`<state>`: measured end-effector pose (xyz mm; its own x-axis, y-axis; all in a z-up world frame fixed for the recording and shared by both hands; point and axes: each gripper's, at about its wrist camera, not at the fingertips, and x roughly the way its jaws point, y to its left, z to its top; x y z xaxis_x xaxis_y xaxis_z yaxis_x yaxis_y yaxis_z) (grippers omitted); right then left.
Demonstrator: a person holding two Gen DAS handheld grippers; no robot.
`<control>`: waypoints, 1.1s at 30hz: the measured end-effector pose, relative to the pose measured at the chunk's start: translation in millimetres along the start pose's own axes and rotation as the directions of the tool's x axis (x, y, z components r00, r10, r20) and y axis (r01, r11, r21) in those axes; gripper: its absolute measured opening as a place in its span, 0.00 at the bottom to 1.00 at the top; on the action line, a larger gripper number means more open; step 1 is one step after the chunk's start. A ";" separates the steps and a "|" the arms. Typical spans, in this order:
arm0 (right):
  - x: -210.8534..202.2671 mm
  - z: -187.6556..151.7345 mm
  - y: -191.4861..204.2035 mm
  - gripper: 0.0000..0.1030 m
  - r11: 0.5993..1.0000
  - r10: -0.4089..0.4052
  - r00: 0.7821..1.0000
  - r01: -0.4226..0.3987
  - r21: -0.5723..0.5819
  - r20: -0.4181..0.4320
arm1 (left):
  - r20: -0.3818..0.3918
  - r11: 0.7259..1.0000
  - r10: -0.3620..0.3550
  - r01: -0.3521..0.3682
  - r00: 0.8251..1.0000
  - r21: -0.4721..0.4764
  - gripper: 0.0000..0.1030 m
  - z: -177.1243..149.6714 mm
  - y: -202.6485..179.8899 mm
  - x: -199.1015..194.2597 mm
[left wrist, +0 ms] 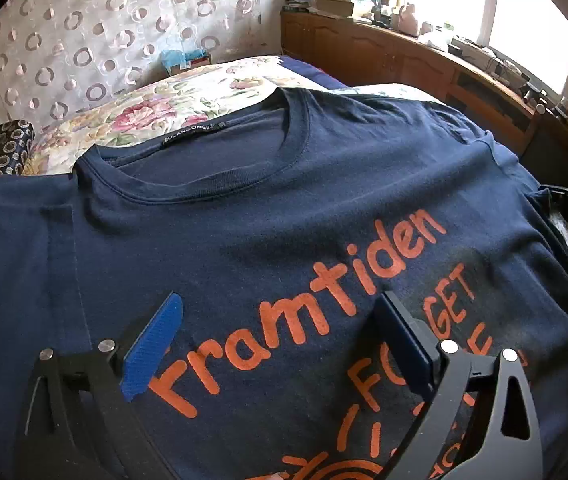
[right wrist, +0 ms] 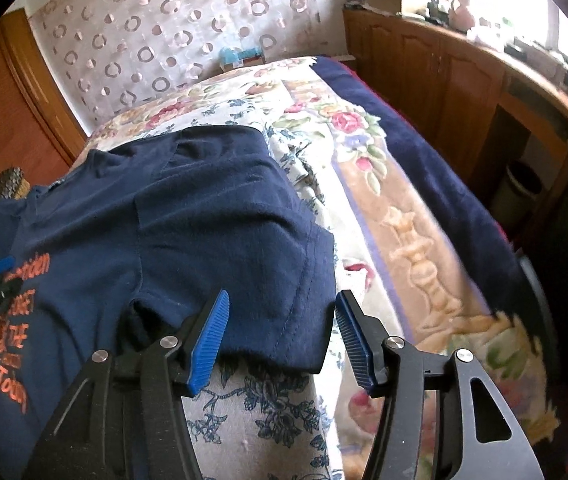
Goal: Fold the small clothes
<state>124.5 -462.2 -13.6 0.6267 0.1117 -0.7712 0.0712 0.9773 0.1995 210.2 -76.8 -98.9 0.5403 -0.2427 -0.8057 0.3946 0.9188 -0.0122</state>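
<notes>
A navy T-shirt (left wrist: 243, 208) with orange lettering lies front up on the flowered bedspread (left wrist: 187, 100), its collar toward the far end. My left gripper (left wrist: 279, 300) hovers over the printed chest, jaws wide open and nothing pinched between the blue pads (left wrist: 155, 344). In the right wrist view the same T-shirt (right wrist: 187, 232) spreads to the left, and its right sleeve (right wrist: 284, 320) reaches down between the fingers of my right gripper (right wrist: 282, 298). Those jaws stand open astride the sleeve hem, pads apart from the cloth. One blue pad of the left gripper (right wrist: 0, 266) shows at the far left.
The flowered bedspread (right wrist: 424, 248) extends right of the shirt, with a dark blue blanket (right wrist: 436, 168) along its edge. Wooden cabinets (right wrist: 444, 72) under a cluttered window sill line the right side. A circle-patterned curtain (left wrist: 95, 32) hangs behind the bed. A dark bin (right wrist: 522, 188) stands by the cabinets.
</notes>
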 end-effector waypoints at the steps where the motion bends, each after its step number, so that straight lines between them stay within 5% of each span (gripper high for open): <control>1: -0.6 -0.4 -0.9 0.55 1.000 0.004 1.000 -0.004 0.003 -0.002 | 0.000 1.000 0.000 0.000 1.000 0.000 0.94 0.0 0.1 -0.1; 8: -2.9 -1.5 -3.7 0.55 1.000 0.016 1.000 -0.017 -0.007 -0.009 | 0.000 1.000 0.000 0.000 1.000 0.000 0.95 -0.4 0.9 -0.5; 13: -3.9 -1.5 7.2 0.36 0.998 0.000 1.000 0.000 -0.066 -0.002 | -0.006 1.000 0.012 -0.013 1.000 -0.008 0.99 -0.7 1.6 0.8; 17: -5.3 -0.1 17.4 0.15 0.983 -0.106 0.994 0.110 -0.148 0.031 | -0.006 1.000 0.011 -0.011 1.000 -0.012 0.99 -1.0 3.6 0.8; 20: -6.7 2.4 24.0 0.09 0.979 -0.098 0.993 0.108 -0.172 0.066 | -0.006 1.000 0.010 -0.010 1.000 -0.013 0.99 -0.9 3.0 0.8; 33: -7.1 17.9 83.8 0.08 0.959 0.160 0.977 -0.121 -0.255 0.138 | 0.005 0.999 0.032 -0.032 0.999 -0.027 0.99 -3.1 7.3 -2.6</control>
<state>139.9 -384.3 19.4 0.7313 0.2408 -0.6381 -0.2053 0.9699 0.1308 209.4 -68.5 -98.8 0.5564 -0.2143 -0.8028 0.3567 0.9342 -0.0021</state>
